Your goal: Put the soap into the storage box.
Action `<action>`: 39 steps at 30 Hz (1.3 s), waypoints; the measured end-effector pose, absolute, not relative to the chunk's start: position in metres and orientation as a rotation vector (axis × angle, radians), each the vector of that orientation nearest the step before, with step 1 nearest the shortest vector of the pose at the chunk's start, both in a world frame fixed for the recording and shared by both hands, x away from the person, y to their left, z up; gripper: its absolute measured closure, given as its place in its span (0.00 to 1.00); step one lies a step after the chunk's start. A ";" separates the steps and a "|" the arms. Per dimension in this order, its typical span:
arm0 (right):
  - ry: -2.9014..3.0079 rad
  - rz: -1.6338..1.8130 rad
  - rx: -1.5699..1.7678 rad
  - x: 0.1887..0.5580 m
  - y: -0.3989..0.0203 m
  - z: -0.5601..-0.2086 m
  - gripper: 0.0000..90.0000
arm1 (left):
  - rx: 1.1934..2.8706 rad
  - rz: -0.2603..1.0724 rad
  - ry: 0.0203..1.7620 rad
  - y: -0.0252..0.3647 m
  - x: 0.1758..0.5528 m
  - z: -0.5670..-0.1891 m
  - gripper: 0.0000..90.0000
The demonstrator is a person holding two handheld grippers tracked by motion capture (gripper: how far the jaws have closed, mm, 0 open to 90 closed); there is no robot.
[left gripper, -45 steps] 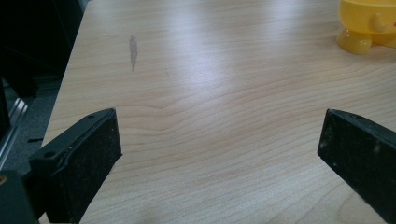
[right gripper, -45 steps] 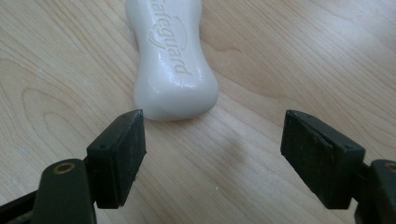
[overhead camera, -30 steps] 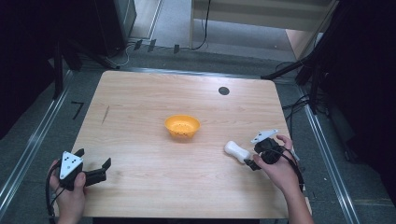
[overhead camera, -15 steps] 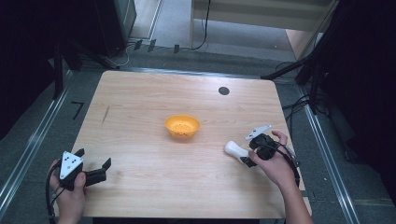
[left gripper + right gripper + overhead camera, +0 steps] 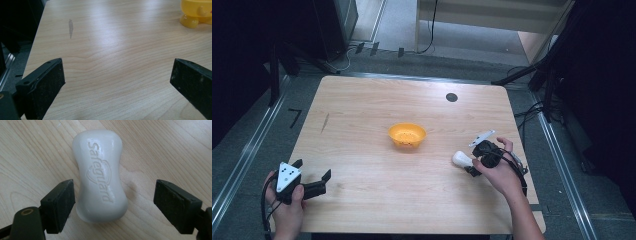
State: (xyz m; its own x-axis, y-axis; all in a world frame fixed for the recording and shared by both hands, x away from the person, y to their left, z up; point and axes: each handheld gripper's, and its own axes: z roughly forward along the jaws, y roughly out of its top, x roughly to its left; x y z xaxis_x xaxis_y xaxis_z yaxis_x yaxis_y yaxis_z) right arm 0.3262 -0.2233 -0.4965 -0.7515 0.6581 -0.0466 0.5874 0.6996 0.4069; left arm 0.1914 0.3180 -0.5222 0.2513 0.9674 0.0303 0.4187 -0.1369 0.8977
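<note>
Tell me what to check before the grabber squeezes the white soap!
1. Right gripper open: ok, jaws spread wide.
2. Soap between the jaws: ok, but nearer one jaw than the other.
3. Soap lying flat on the table: ok.
4. Jaws touching the soap: cannot tell; one looks very close.
5. Left gripper out of the way: ok, open at the table's near left corner.
6. Yellow bowl clear of the soap: ok, it stands apart mid-table.

Desk (image 5: 377, 100): pale wood, bare between the left jaws. Dark streak (image 5: 70, 28) on it, well ahead of the left jaws, toward the desk's edge. Black disc (image 5: 451, 97) well beyond the right jaws. Cables (image 5: 532, 110) on the floor past the desk's right edge.
</note>
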 end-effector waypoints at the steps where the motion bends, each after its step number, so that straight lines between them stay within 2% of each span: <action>1: 2.722 0.554 1.007 0.327 -0.223 -0.497 0.20 | 1.702 0.841 1.291 0.318 0.191 -0.522 0.00; 4: 2.736 0.533 1.014 0.330 -0.219 -0.498 0.20 | 1.702 0.841 1.290 0.318 0.191 -0.522 0.00; 7: 2.751 0.518 1.016 0.332 -0.215 -0.499 0.27 | 1.701 0.842 1.288 0.318 0.191 -0.522 0.00; 11: 2.760 0.517 1.016 0.334 -0.213 -0.500 0.30 | 1.705 0.844 1.285 0.318 0.191 -0.522 0.00; 23: 2.841 0.497 1.052 0.340 -0.210 -0.504 0.50 | 1.706 0.845 1.285 0.317 0.191 -0.522 0.00; 39: 2.848 0.412 1.062 0.342 -0.202 -0.508 0.50 | 1.707 0.847 1.286 0.317 0.191 -0.522 0.00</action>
